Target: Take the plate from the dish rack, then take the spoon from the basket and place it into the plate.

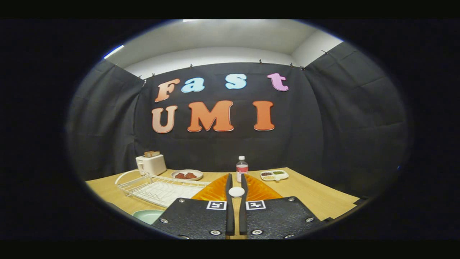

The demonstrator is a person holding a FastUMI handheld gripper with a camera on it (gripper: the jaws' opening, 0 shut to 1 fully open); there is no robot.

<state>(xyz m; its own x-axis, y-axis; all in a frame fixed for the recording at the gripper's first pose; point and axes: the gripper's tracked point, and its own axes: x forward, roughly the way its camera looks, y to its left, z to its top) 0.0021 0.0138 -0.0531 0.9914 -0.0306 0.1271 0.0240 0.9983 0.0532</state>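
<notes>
While the gripper (236, 181) hangs above the wooden table (316, 196), its two black fingers (228, 201) stand close together, with only a thin gap, and they press on a white round thing from both sides. This thing is the spoon (236, 191); its white part sits between the fingers, a bit behind the tips. Under the fingers and the spoon lies an orange basket (212, 192), which spreads to both sides of them.

To the left of the basket stands the white wire rack (158, 187) on the table. No plate is standing in the rack. Near the gripper body, at the left, I see the rim of a pale green plate (148, 216); most of it is hidden.

Beyond the rack is a white toaster (151, 164) with bread in it. Next to it lies a small dish (187, 175) with brown food. Just beyond the fingertips stands a bottle (242, 168) with a white cap. To the right of the bottle is a tray (274, 175) with compartments.
</notes>
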